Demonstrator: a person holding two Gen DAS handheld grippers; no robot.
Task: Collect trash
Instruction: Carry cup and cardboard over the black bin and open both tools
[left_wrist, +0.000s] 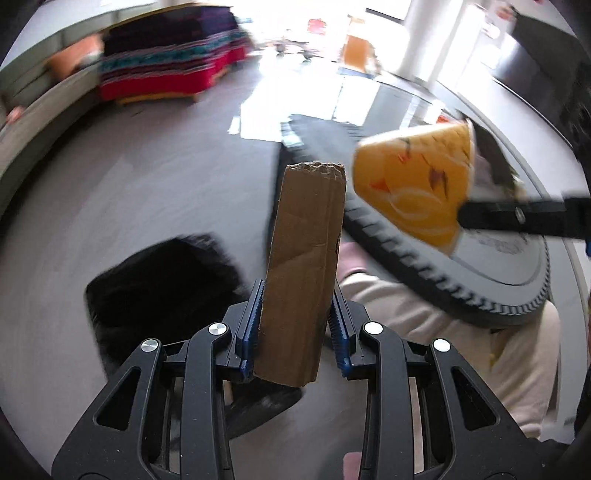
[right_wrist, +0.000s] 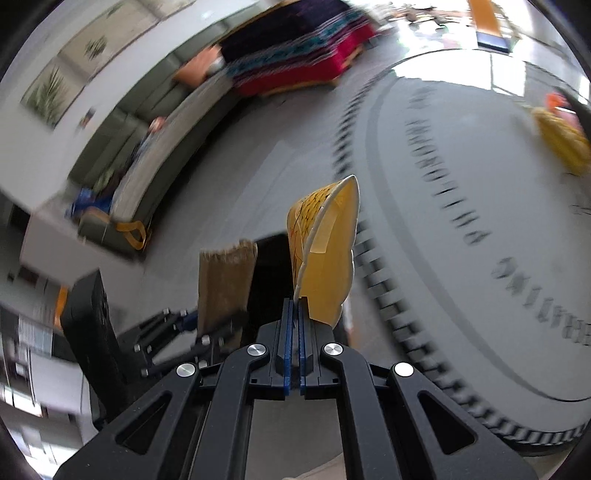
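I have both pieces of trash picked up, neither dropped off yet. On the left, my left gripper (left_wrist: 297, 321) pinches a folded cardboard strip (left_wrist: 306, 266) upright between its blue pads. A black bin-like shape (left_wrist: 162, 291) sits blurred below it, probably the drop point. To the right, my right gripper (right_wrist: 295, 321) is pressed together on the rim of a crushed yellow paper cup (right_wrist: 325, 251). The round grey table (right_wrist: 480, 221) edge runs close beside the cup; bare floor lies leftward.

Round grey counter (right_wrist: 461, 229) blocks the right side. Left of the counter, grey floor (left_wrist: 147, 192) lies open up to the sofa (right_wrist: 147, 147). Black bin (left_wrist: 159, 291) sits low beside the counter edge.
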